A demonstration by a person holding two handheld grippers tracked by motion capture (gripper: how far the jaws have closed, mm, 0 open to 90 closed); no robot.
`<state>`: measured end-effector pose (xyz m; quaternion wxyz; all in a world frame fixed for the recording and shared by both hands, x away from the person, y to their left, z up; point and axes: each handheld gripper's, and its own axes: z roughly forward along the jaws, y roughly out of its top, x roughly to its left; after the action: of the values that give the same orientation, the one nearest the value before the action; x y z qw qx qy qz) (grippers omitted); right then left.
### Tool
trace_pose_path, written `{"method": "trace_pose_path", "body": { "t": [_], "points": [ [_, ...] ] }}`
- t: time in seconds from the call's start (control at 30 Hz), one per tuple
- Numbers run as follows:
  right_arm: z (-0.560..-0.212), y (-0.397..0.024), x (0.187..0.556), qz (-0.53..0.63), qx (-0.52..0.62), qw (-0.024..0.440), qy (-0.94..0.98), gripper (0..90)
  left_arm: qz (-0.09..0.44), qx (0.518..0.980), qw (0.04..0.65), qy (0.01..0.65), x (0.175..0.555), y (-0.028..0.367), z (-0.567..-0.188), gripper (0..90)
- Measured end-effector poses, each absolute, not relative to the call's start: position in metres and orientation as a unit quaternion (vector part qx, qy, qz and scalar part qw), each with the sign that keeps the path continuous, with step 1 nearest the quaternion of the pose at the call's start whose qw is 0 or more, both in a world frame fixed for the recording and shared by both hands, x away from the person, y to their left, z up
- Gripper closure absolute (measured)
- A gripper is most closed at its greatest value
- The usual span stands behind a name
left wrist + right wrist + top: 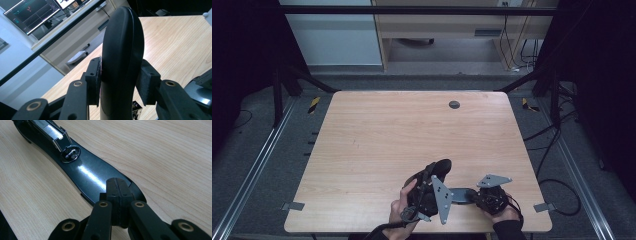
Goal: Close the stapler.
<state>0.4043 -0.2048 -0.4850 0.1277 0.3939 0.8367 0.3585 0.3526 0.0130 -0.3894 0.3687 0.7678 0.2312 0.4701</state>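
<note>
A black stapler lies swung open near the table's front edge. Its rounded top arm (442,167) stands up and away from the base, and my left gripper (434,176) is shut on it. In the left gripper view both pads press the sides of the top arm (122,50) inside my left gripper (120,80). The glossy base (92,172) lies flat on the wood, with its metal anvil (70,154) and the shiny magazine (50,131) farther along. My right gripper (117,190) is shut, pad against pad, its tips resting on the near end of the base (459,195).
The wooden table (377,130) has a round grey cable grommet (454,104) near its far edge. Both hands sit close to the front edge, right of the middle. Metal rails and cables run along the floor on both sides.
</note>
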Motion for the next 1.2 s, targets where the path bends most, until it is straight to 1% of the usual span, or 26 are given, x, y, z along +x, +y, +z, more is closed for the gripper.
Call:
{"method": "trace_pose_path", "body": {
  "t": [1.2],
  "points": [
    [-0.485,-0.206,0.404,0.358,0.394,0.125,0.837,90.0,0.5,0.782,0.324,0.183,0.352,-0.022,-0.415,57.0]
  ]
}}
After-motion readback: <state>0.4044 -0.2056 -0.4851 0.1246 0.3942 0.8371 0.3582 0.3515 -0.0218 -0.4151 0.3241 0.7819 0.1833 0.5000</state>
